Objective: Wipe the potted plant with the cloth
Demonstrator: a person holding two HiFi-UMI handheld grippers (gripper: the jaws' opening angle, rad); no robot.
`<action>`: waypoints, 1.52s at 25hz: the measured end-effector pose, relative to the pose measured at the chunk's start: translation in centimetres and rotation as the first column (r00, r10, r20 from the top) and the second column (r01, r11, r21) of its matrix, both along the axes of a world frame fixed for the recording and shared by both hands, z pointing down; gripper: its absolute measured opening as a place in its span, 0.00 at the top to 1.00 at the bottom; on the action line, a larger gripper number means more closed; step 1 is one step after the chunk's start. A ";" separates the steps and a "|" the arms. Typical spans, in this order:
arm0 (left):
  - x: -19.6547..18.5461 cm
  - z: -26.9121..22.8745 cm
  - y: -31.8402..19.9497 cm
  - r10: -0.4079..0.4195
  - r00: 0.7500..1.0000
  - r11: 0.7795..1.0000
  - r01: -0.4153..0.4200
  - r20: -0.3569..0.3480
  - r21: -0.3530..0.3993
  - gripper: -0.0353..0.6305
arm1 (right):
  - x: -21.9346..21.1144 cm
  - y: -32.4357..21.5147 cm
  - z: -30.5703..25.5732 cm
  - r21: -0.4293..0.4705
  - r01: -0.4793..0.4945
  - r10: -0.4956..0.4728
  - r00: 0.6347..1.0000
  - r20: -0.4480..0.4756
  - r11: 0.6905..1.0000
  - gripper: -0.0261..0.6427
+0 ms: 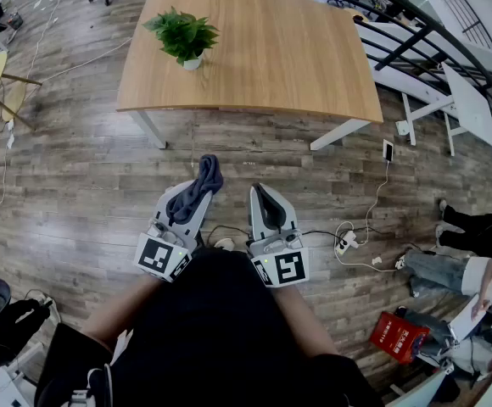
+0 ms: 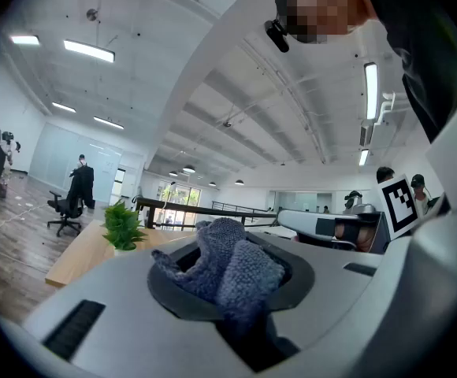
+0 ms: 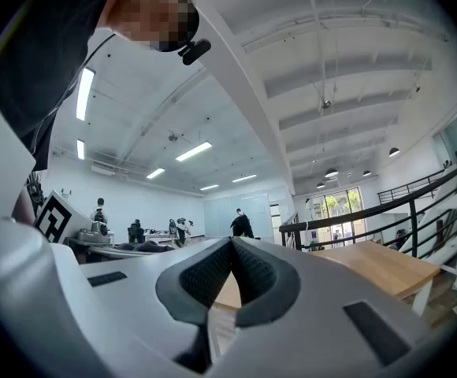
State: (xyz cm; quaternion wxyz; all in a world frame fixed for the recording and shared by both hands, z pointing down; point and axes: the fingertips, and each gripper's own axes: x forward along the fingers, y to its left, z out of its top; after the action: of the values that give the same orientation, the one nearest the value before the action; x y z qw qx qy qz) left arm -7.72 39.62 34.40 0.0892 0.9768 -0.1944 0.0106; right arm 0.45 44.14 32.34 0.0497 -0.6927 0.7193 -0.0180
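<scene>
Head view: my left gripper (image 1: 197,200), jaws clamped on the cloth (image 1: 207,175), has the potted plant (image 1: 183,36) at twelve o'clock, well apart on the worktop (image 1: 314,66). Right gripper (image 1: 265,195) jaws are together, empty.

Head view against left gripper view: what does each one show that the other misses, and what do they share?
Only the head view shows the floor cables, the red box and the whole tabletop. Only the left gripper view shows the ceiling lights and the glass wall far behind. Both show the left tongs shut on the grey cloth, and the potted plant standing on the wooden table.
</scene>
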 end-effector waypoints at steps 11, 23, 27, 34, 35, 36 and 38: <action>-2.7 1.2 0.1 -0.078 0.997 0.997 0.078 0.016 -0.026 0.78 | -2.2 1.5 0.5 0.018 0.054 -0.054 0.998 -0.031 0.998 0.93; -5.3 1.8 -2.4 -0.160 0.987 0.986 0.161 0.032 -0.048 0.78 | -1.9 0.6 1.4 -0.007 0.071 -0.071 0.997 0.009 0.997 0.93; -6.2 2.1 -4.8 -0.188 0.982 0.981 0.189 0.025 -0.048 0.78 | -2.9 -1.6 1.4 -0.012 0.102 -0.103 0.995 -0.010 0.995 0.93; -6.3 2.6 -10.5 -0.212 0.977 0.975 0.212 0.000 -0.061 0.78 | -2.3 -7.2 1.4 -0.028 0.102 -0.103 0.994 -0.037 0.994 0.93; -6.3 2.8 -11.4 -0.209 0.978 0.976 0.209 -0.002 -0.066 0.78 | -2.2 -8.2 1.3 -0.026 0.099 -0.100 0.994 -0.041 0.995 0.93; -6.2 3.0 -12.4 -0.203 0.979 0.977 0.202 -0.003 -0.075 0.78 | -2.2 -9.2 1.3 -0.026 0.100 -0.102 0.994 -0.044 0.995 0.93; -6.0 3.7 -14.1 -0.180 0.984 0.978 0.178 -0.003 -0.105 0.78 | -2.1 -11.4 1.3 -0.038 0.109 -0.111 0.993 -0.043 0.993 0.93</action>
State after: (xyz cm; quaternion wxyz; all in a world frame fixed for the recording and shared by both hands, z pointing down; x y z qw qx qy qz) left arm -13.68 25.56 38.09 0.1417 0.9494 -0.2801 0.0065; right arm -1.67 32.71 33.63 0.0200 -0.6531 0.7568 -0.0181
